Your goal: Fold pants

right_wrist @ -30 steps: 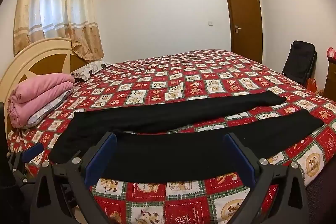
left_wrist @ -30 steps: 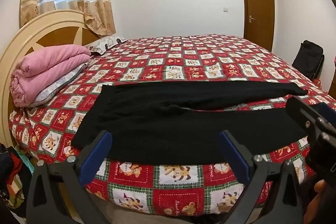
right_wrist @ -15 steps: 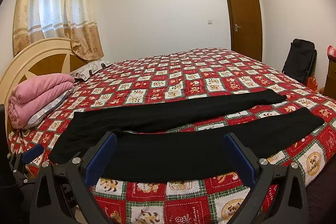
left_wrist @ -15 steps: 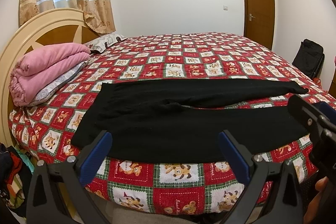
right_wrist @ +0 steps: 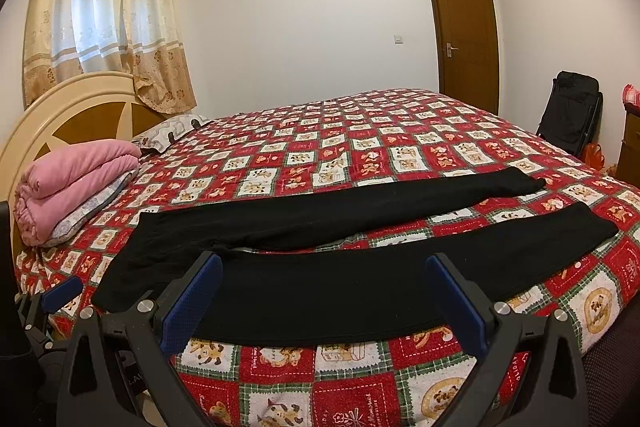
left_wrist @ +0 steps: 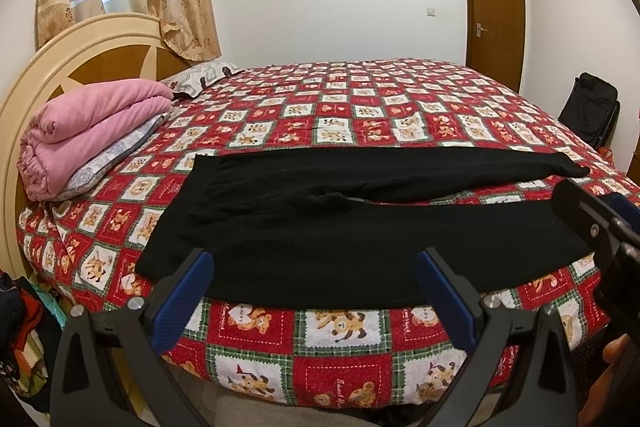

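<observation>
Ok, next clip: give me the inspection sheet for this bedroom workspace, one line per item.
Surface: bed with red checked teddy-bear bedspread, flat, mostly bare.
Job's things: black fabric pants spread unfolded along the near edge, waist toward the headboard, legs apart in a narrow V.
Clutter: folded pink blanket on a grey patterned pillow by the cream wooden headboard; second pillow behind.
Grippers: left gripper and right gripper both open, at the near edge, holding nothing.
Cables: nothing seen.
Surroundings: beige curtains, closed brown door, black bag against the wall, clothes pile on the floor.
</observation>
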Demonstrator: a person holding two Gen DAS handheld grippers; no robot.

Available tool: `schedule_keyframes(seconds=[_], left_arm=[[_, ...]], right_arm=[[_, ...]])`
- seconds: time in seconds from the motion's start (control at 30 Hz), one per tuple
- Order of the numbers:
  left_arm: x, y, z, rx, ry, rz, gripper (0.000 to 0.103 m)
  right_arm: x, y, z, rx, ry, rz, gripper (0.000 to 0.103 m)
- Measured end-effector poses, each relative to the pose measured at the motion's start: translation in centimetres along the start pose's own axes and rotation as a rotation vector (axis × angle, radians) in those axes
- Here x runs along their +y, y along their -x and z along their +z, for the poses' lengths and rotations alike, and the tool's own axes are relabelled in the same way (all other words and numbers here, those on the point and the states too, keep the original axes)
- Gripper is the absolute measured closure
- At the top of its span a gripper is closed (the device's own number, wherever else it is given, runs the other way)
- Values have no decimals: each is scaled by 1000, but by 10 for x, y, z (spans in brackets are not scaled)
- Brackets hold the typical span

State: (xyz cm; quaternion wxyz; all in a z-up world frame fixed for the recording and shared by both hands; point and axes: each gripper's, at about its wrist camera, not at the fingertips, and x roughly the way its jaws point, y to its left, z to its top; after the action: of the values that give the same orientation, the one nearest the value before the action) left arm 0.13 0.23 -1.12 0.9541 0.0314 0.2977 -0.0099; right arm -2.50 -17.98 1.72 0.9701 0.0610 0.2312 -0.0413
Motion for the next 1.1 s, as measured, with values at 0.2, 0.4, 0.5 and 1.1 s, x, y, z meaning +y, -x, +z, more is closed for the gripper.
schedule_keyframes(seconds=[0.2,0.4,0.5,1.1], left_arm=[[1,0,-2,1,0,1,0],[1,-1,-1,5,-1,2,0],[2,-1,-2,7,0,3,0],[5,-6,-8,26,0,6,0]], right_arm=[[-1,-3,-4,7,-4,0,1],[0,-3,-4,9,-3,2,1],[0,-3,-4,12,-3,2,1],[3,-5,-4,33,-8,7,1]])
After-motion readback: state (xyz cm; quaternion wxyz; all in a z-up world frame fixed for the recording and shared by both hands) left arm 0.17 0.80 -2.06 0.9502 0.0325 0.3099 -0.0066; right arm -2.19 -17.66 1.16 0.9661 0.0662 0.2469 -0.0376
